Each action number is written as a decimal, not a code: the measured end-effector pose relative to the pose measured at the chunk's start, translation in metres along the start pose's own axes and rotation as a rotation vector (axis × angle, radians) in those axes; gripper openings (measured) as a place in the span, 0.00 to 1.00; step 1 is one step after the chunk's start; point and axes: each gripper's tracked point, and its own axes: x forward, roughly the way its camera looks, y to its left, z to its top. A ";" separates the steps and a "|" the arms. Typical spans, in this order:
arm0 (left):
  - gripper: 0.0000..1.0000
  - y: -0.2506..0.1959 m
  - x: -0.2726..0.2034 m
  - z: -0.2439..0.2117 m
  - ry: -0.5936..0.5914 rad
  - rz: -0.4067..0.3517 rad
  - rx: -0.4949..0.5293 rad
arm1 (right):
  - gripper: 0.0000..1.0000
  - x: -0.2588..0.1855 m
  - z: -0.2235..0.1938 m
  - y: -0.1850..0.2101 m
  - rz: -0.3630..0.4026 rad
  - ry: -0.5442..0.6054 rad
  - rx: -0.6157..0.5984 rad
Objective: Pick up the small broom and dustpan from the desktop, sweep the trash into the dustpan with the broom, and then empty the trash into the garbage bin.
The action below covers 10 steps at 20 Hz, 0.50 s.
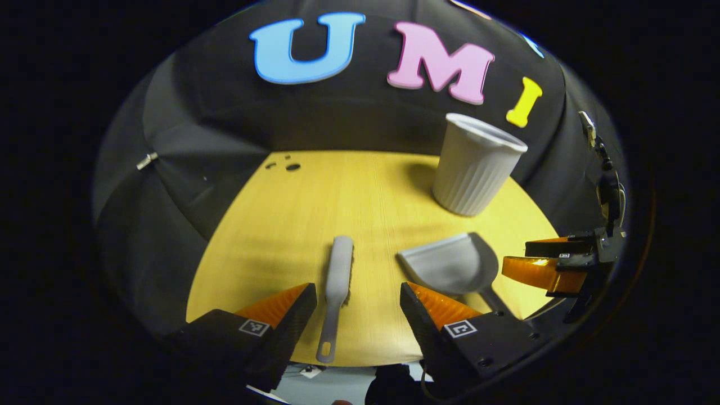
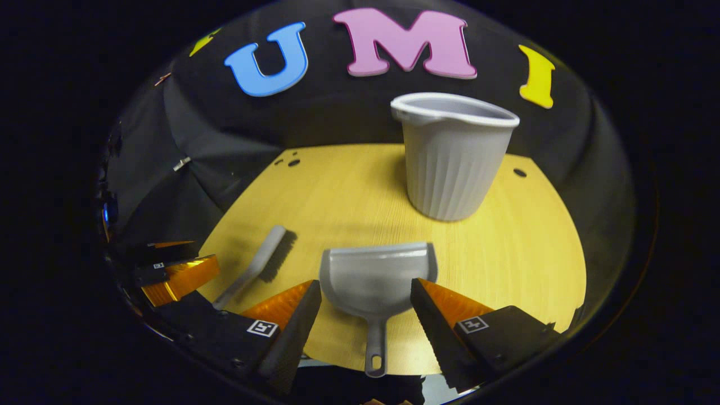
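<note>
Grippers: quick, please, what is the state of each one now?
Left gripper: open, holding nothing, fingers either side of the broom.
Right gripper: open, holding nothing, dustpan between its fingers.

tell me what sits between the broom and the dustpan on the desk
Nothing: in the left gripper view, only bare wooden desktop separates the broom from the dustpan. The right gripper view agrees.

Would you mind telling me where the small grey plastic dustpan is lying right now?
The grey plastic dustpan lies flat on the yellow wooden desktop, framed by the open right gripper in the right gripper view, with the grey broom on its left and the ribbed bin behind.
</note>
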 end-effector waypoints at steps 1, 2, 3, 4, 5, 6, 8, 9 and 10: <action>0.96 -0.001 -0.013 0.015 -0.063 0.023 -0.001 | 0.99 -0.007 0.017 0.002 0.000 -0.064 -0.019; 0.96 0.001 -0.027 0.027 -0.123 0.045 -0.008 | 0.99 -0.012 0.033 0.006 0.005 -0.118 -0.041; 0.96 0.002 -0.041 0.037 -0.184 0.064 -0.014 | 0.99 -0.019 0.047 0.012 0.009 -0.170 -0.065; 0.96 0.004 -0.054 0.049 -0.243 0.088 -0.021 | 0.99 -0.024 0.059 0.016 0.016 -0.213 -0.089; 0.96 0.004 -0.070 0.059 -0.303 0.114 -0.029 | 0.99 -0.031 0.074 0.019 0.021 -0.268 -0.112; 0.96 0.006 -0.085 0.065 -0.363 0.138 -0.032 | 0.99 -0.040 0.090 0.025 0.033 -0.334 -0.132; 0.96 0.011 -0.115 0.077 -0.458 0.195 -0.033 | 0.99 -0.056 0.114 0.038 0.060 -0.437 -0.162; 0.96 0.013 -0.120 0.079 -0.495 0.215 -0.040 | 0.98 -0.063 0.123 0.044 0.072 -0.481 -0.178; 0.96 0.012 -0.125 0.080 -0.523 0.223 -0.050 | 0.98 -0.071 0.130 0.049 0.078 -0.517 -0.199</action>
